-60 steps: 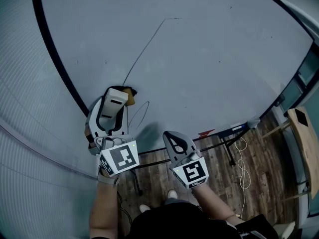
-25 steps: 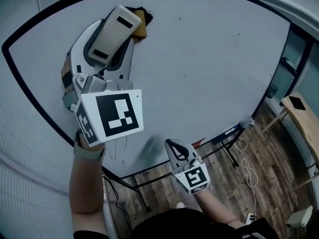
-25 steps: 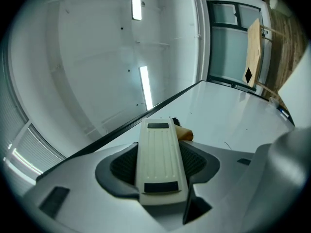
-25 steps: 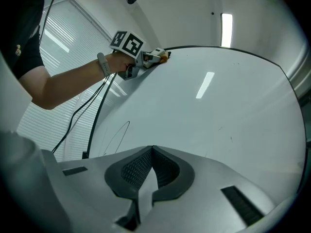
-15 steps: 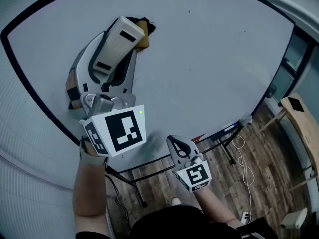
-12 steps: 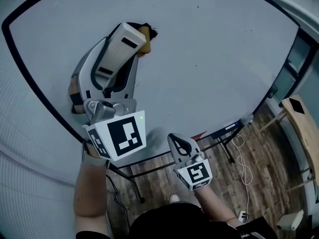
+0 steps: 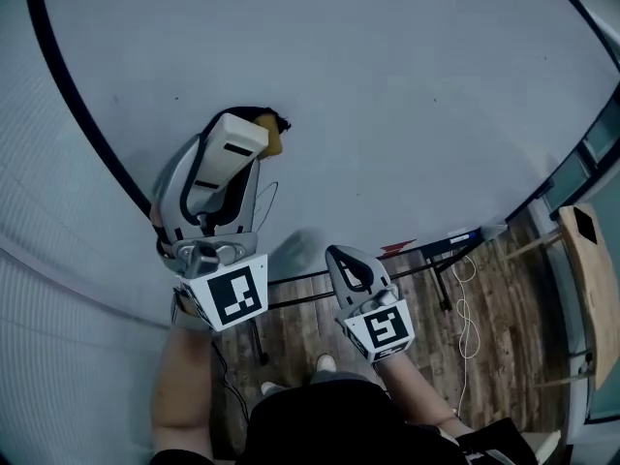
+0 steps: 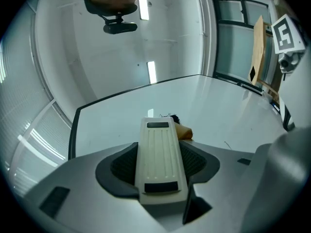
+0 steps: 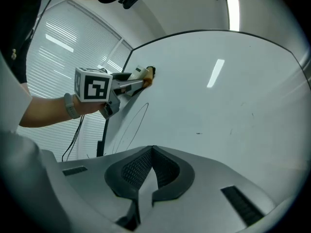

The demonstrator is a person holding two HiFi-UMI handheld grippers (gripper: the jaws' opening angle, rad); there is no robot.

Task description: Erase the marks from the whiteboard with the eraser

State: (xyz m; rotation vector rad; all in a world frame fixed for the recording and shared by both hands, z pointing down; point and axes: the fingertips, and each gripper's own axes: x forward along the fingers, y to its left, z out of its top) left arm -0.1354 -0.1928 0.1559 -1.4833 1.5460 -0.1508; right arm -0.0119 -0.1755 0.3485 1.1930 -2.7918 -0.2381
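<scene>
Where eraser (image 7: 235, 136) touches, whiteboard (image 7: 417, 85) spreads rightward.

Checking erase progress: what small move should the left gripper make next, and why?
Probably sweep the eraser downward: the left gripper holds it against the whiteboard, and a thin loop mark lies unerased just below it.

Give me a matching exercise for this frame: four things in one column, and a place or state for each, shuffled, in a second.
1. left gripper
2. right gripper
3. eraser
4. pen loop

A. shut with nothing between the jaws
B. pad end against the whiteboard
C. clamped on the eraser
D. drawn on the whiteboard below the eraser, not wiped

Pairs: 1-C, 2-A, 3-B, 4-D
</scene>
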